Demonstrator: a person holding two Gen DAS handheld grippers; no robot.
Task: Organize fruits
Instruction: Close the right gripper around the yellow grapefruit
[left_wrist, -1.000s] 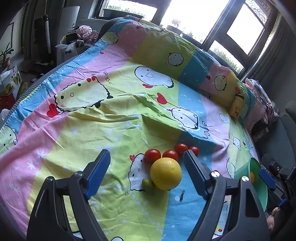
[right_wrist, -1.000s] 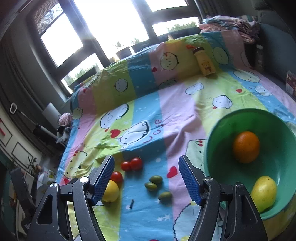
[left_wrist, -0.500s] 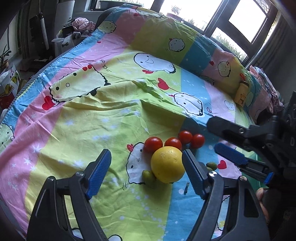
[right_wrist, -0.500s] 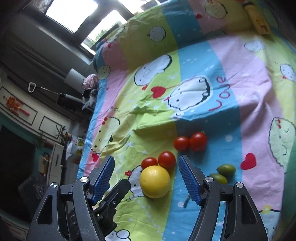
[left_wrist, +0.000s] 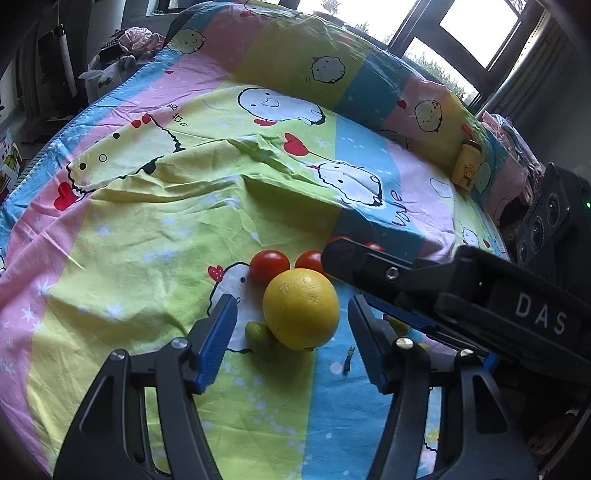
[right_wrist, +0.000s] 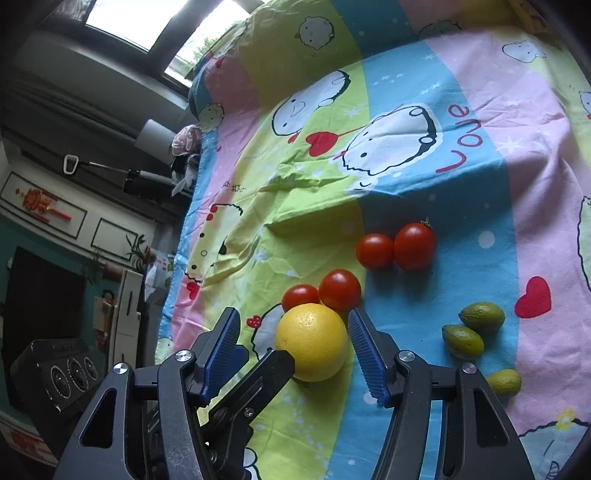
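A large yellow citrus fruit (left_wrist: 301, 308) (right_wrist: 312, 341) lies on the patterned bedsheet (left_wrist: 147, 258). My left gripper (left_wrist: 291, 332) straddles it, jaws closing, with gaps at both pads. My right gripper (right_wrist: 291, 347) also straddles the fruit from the other side, jaws closing; its right pad sits close to the peel and the left pad stands clear. The right gripper's fingers (left_wrist: 369, 273) cross the left wrist view. One left finger (right_wrist: 273, 365) shows beside the fruit. Two tomatoes (right_wrist: 301, 295) (right_wrist: 340, 288) touch the fruit's far side. A small green fruit (left_wrist: 258, 334) lies against it.
Two more tomatoes (right_wrist: 375, 251) (right_wrist: 413, 245) lie further back. Three small green fruits (right_wrist: 482, 315) (right_wrist: 463, 341) (right_wrist: 504, 382) sit to the right. A yellow bottle (left_wrist: 467, 166) lies by the pillow edge. A small dark stem (left_wrist: 347, 360) is on the sheet.
My right gripper swung away from the green bowl and came down over the yellow fruit. Both grippers' jaws have narrowed. My left gripper edged closer to the fruit.
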